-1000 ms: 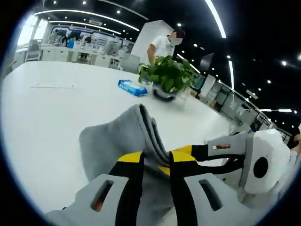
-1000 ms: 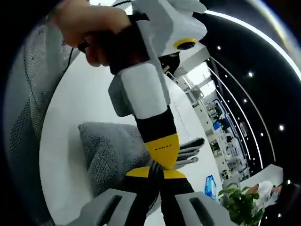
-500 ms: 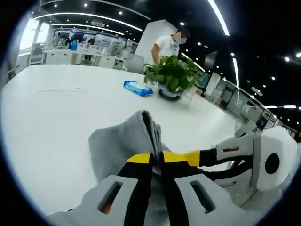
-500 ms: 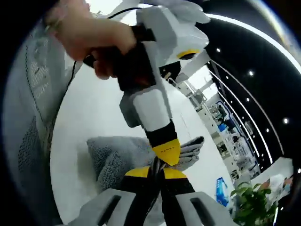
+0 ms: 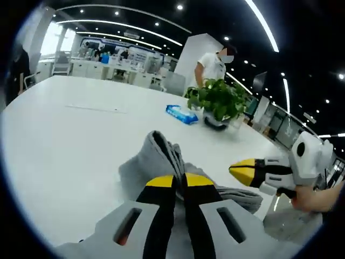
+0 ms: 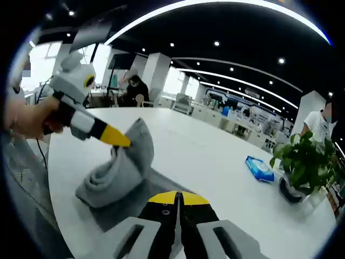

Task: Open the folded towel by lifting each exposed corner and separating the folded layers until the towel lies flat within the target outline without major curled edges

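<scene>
Item: grey towel, bunched in folds on the white counter. In the left gripper view we see the left hand-held gripper clenched on a raised fold of the towel, jaws together with cloth pinched between them. The right hand-held gripper has its jaws pressed together at the edge of a flat towel layer; we cannot tell whether cloth is caught between them. Further along the counter we note a blue packet near a potted plant, and a person in a white shirt standing behind the plant.
</scene>
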The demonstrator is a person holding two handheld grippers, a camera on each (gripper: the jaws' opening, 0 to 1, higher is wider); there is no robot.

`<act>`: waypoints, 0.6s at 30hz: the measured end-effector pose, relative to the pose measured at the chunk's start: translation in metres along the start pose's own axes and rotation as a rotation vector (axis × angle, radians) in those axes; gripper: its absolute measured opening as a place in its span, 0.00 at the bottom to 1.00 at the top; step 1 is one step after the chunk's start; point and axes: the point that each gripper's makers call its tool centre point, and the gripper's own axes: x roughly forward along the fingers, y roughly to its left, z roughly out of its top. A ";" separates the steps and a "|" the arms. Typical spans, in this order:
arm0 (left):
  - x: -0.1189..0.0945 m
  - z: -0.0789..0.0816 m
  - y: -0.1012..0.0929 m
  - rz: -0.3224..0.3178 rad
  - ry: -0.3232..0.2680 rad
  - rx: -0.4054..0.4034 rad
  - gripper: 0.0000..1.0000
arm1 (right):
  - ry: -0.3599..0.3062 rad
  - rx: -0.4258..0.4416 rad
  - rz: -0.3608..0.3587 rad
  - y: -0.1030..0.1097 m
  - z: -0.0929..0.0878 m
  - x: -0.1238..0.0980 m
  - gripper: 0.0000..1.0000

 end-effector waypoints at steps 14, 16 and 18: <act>-0.001 0.005 -0.003 -0.014 -0.019 -0.003 0.04 | 0.118 -0.096 0.213 0.054 -0.035 0.018 0.00; -0.002 0.007 -0.002 -0.015 -0.025 -0.013 0.04 | 0.129 -0.085 0.206 0.052 -0.036 0.017 0.00; -0.002 0.008 -0.001 -0.010 -0.032 -0.014 0.04 | 0.136 -0.099 0.197 0.050 -0.037 0.017 0.00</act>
